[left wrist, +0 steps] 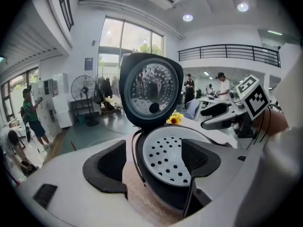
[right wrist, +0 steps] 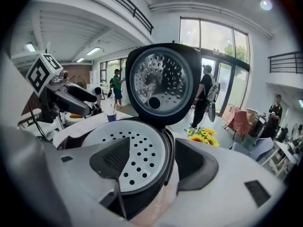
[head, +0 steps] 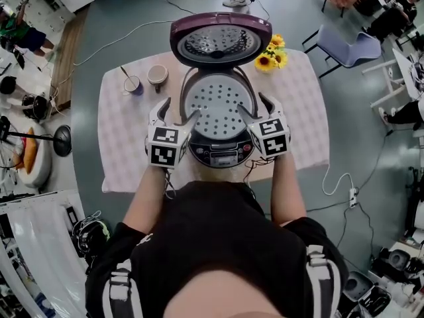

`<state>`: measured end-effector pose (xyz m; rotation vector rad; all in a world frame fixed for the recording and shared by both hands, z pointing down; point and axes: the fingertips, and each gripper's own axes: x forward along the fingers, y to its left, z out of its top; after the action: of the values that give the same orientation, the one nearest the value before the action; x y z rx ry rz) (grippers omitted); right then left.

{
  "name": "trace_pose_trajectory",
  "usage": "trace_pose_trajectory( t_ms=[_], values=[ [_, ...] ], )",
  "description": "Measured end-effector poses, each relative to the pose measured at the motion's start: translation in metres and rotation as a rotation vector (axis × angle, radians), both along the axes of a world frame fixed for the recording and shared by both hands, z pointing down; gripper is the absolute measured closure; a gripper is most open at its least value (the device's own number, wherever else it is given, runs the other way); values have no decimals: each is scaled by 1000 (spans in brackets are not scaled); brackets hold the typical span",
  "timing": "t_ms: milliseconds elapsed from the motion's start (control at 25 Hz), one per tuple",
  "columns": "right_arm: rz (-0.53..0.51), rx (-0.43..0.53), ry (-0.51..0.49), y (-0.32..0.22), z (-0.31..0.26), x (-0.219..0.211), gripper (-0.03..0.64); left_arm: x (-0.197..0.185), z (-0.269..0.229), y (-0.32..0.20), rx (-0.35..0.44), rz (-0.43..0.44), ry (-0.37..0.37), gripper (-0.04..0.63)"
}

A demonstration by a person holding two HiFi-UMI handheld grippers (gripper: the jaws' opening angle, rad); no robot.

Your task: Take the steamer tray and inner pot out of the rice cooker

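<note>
The rice cooker (head: 222,150) stands open on the table, its lid (head: 220,40) tipped up at the back. The white perforated steamer tray (head: 218,105) (left wrist: 170,157) (right wrist: 130,155) sits in its mouth and hides the inner pot. My left gripper (head: 177,116) (left wrist: 154,162) is open and straddles the cooker's left rim, one jaw outside and one over the tray. Open too, my right gripper (head: 257,108) (right wrist: 154,162) straddles the right rim the same way. Neither gripper holds anything.
On the checked tablecloth (head: 126,144), a cup with a spoon (head: 132,84) and a small bowl (head: 158,75) stand at the back left of the cooker. Sunflowers (head: 271,53) lie at the back right. A chair (head: 344,45) stands beyond the table.
</note>
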<state>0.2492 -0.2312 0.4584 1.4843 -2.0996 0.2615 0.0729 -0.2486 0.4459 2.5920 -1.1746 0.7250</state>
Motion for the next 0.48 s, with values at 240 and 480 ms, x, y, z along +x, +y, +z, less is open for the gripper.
trace_pose_trajectory(
  t_ms=[240,480],
  values=[
    [7,-94,56,-13,34,13,342,7,40,-8,-120,10,-90,242],
    [-7,-179,151,-24,61,18,342,7,67,-25,-141,22,-198,244]
  ],
)
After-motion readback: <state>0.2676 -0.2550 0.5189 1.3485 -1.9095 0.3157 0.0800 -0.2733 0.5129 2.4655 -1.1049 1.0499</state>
